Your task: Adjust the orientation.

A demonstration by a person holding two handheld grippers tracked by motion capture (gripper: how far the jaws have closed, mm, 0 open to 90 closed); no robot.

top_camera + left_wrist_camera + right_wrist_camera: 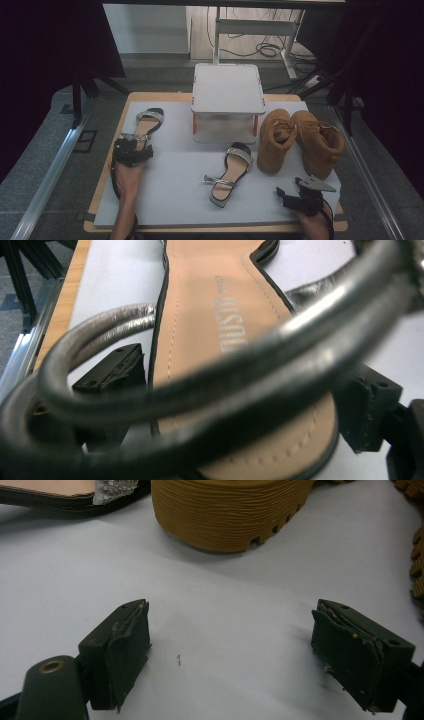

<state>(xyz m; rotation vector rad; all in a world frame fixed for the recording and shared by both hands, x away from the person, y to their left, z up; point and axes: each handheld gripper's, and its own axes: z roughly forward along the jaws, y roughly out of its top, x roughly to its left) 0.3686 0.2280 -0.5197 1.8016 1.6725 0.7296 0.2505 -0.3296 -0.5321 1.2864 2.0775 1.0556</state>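
At the near right corner of the white foam mat [170, 195], my right gripper [289, 196] sits low with its black jaws spread wide, bare matte surface between the worn rubber pads and nothing held. Just ahead of it in the right gripper view stands the ribbed, honey-coloured sole of a tan boot [225, 515], grooves running in fine layers. Over on the left, my left gripper [131, 150] is at the heel end of the left sandal [142, 127]; its jaws stand wide on either side of the sole, and I see no pad pressing on it. Up close, the sandal's smooth tan insole with stitched edge runs away from me, and a rounded, glossy metallic ankle strap [210, 390] loops across in front. Mid-mat lies the second sandal [230, 175], glittery band over the toe. Beyond it, on the counter [107, 170], stands a white stool [228, 90] with a flat square top.
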